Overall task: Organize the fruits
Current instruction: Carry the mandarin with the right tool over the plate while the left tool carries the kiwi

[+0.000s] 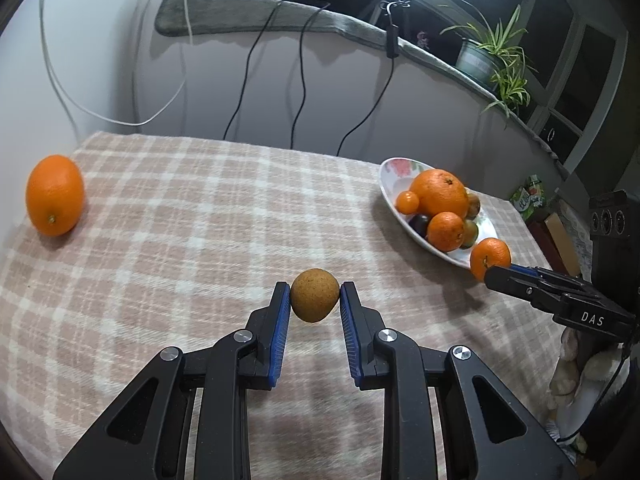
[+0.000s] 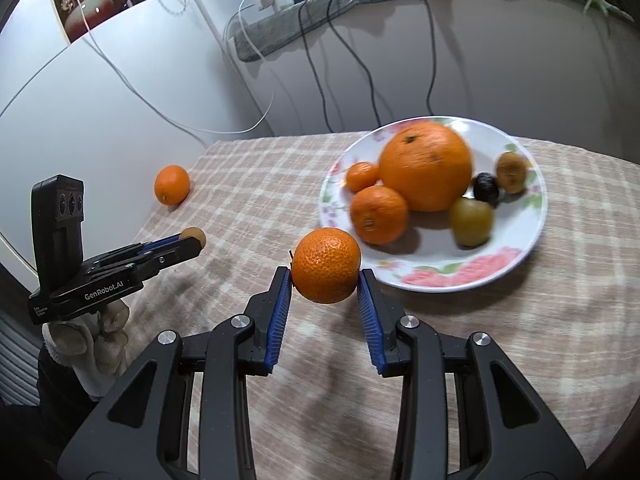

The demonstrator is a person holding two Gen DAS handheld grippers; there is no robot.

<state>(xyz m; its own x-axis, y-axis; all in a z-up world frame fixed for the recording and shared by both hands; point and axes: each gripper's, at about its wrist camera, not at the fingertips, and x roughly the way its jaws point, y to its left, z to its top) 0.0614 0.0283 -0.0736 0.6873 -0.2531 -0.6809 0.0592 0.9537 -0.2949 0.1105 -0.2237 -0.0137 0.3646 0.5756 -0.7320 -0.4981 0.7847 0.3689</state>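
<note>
Fruit sits in both of your claws right now. Your left gripper (image 1: 315,300) has its blue pads pressed against the sides of a small brown kiwi (image 1: 314,295), closed almost fully around it, and the kiwi hangs clear above the checked cloth (image 1: 192,240). Your right gripper (image 2: 325,280) is clamped on a small mandarin (image 2: 326,265), pads touching both sides, jaws only a little apart, and it holds the fruit just beside the near edge of the flowered plate (image 2: 460,276).

That plate stands toward the right edge of the table. On it you have a big orange (image 2: 425,166) in the middle, two smaller mandarins (image 2: 378,215) touching its left side, a green-brown kiwi (image 2: 472,222) in front of it, a dark plum (image 2: 486,187) and another brown kiwi (image 2: 511,172) to its right.

One lone orange (image 1: 55,195) lies on the cloth near the far left corner of the table, well apart from the plate and from both grippers. Your gloved hand (image 2: 92,344) shows under the left gripper in the right wrist view.
</note>
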